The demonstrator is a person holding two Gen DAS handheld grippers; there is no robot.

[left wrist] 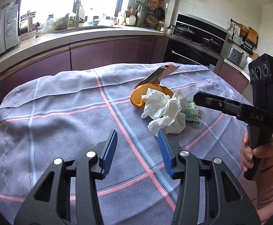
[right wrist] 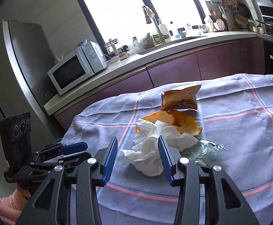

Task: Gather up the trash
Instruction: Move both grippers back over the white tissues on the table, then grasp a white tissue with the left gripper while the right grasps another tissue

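Crumpled tissue [right wrist: 151,150] just ahead of right hand-held gripper [right wrist: 138,142], jaws parted (nothing held)

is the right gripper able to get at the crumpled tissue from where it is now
Probably yes. The right gripper is open and empty, with the crumpled tissue right ahead of its fingertips on the tablecloth. Nothing lies between; the orange peel sits behind the tissue.

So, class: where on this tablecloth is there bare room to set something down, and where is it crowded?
Bare: the cloth left of the orange peel, back to the far edge, and the strip nearest the left tool. Crowded: the tissues, peel, brown wrapper and green packet heaped together at right.
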